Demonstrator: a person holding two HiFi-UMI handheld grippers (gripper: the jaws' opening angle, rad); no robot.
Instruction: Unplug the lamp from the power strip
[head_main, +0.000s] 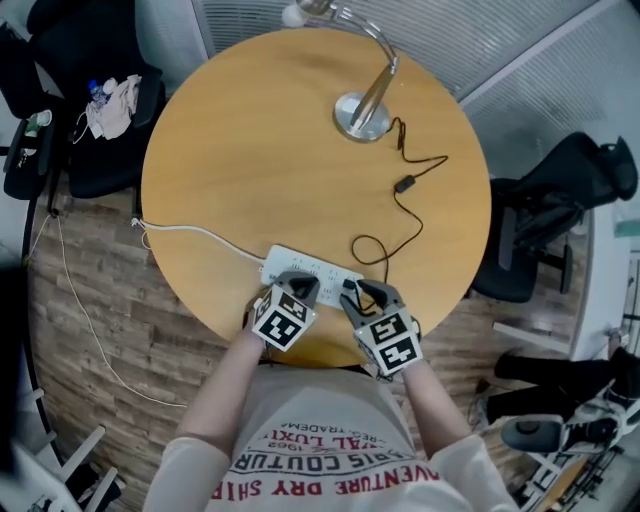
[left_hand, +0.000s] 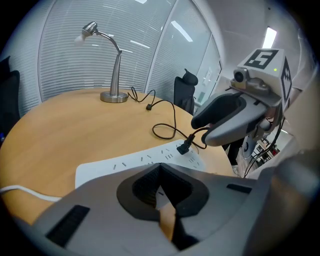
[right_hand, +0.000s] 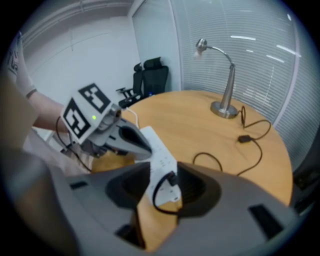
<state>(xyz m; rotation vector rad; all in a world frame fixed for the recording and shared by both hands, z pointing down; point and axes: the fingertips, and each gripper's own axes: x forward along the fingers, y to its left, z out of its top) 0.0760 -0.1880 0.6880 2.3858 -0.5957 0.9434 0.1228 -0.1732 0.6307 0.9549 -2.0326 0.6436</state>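
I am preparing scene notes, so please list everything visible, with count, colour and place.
table: one, wood-coloured, round, centre.
lamp: one, silver, table's far side.
power strip: one, white, table's near edge.
plug: one, black, on strip's right end.
cord: one, black, from lamp to plug.
cable: one, white, from strip leftwards.
chairs: two, black, left and right of table.
left gripper: one, grey, jaws together, at strip.
right gripper: one, grey, jaws apart around plug.
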